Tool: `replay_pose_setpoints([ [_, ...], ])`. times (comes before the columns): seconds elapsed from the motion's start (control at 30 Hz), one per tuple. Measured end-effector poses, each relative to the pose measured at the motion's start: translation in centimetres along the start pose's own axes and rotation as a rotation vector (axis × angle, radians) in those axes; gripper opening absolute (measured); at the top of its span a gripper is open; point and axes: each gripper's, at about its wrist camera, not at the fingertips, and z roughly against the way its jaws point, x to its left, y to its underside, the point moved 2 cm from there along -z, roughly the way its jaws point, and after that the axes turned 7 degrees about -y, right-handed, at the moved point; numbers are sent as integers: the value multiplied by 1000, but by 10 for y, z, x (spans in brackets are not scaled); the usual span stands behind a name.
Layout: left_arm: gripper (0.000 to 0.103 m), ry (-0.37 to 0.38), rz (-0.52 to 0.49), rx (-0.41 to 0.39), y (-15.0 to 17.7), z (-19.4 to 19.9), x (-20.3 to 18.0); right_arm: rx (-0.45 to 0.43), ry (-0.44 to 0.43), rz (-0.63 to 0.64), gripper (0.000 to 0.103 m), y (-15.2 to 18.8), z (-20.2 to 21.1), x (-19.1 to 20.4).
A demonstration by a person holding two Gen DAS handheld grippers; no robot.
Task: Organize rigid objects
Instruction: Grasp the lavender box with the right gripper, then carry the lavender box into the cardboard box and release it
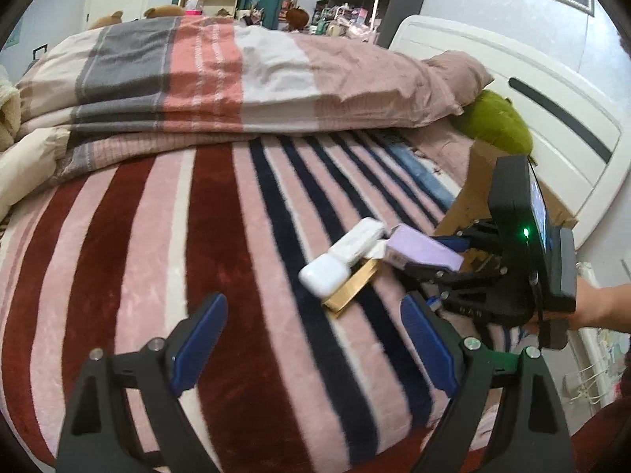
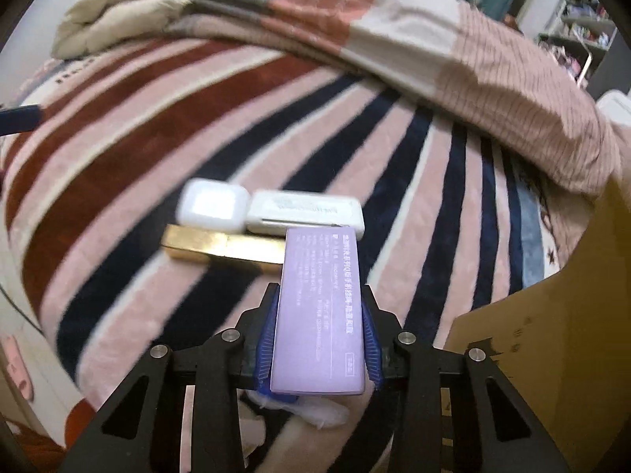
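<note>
Gripping the lilac box [image 2: 319, 311] across its long sides, the right gripper [image 2: 318, 339] has its blue pads [image 2: 265, 339] pressed flat against it, the box's far end pointing toward twelve o'clock and reaching over the other items on the striped blanket [image 2: 118, 149]. Beyond it, at about eleven o'clock in the right wrist view, lie a white earbud case [image 2: 213, 211], a white card reader [image 2: 305, 213] touching it, and a gold bar-shaped case [image 2: 223, 250] just beside both. A cardboard box [image 2: 552, 354] stands at three to four o'clock, near the gripper. From the left wrist view the left gripper [image 1: 313, 347] hangs with its fingers spread wide and nothing between them, the little cluster at about one o'clock from it. The step in hand looks like carrying the lilac box off the pile; the next move probably calls for swinging it rightward over the cardboard rim and letting go, though whether that carton is the goal is only a guess.
</note>
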Motion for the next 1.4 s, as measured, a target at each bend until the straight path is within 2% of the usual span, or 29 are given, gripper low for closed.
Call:
replay_pose_setpoints([
  [0.23, 88, 61, 26, -43, -24, 15, -18, -125, -49, 53, 33, -13, 51, 18],
  [0.5, 87, 131, 38, -89, -55, 24, -59, -296, -192, 81, 33, -20, 113, 28],
  [0.67, 77, 170, 9, -102, -76, 22, -96, -390, -225, 77, 33, -14, 145, 16],
  [0.77, 65, 217, -1, -102, -89, 19, -117, -428, -239, 45, 33, -9, 158, -3],
  [0.87, 61, 249, -27, -94, -102, 11, -143, -463, -245, 0, 33, 0, 167, -28],
  [0.97, 49, 291, -50, -63, -116, -1, -170, -476, -245, -51, 33, 8, 172, -56],
  [1.2, 45, 337, -94, 23, -137, -42, -226, -466, -225, -167, 33, 35, 174, -117],
  [1.4, 42, 345, -140, 76, -140, -70, -258, -404, -223, -229, 33, 54, 167, -155],
])
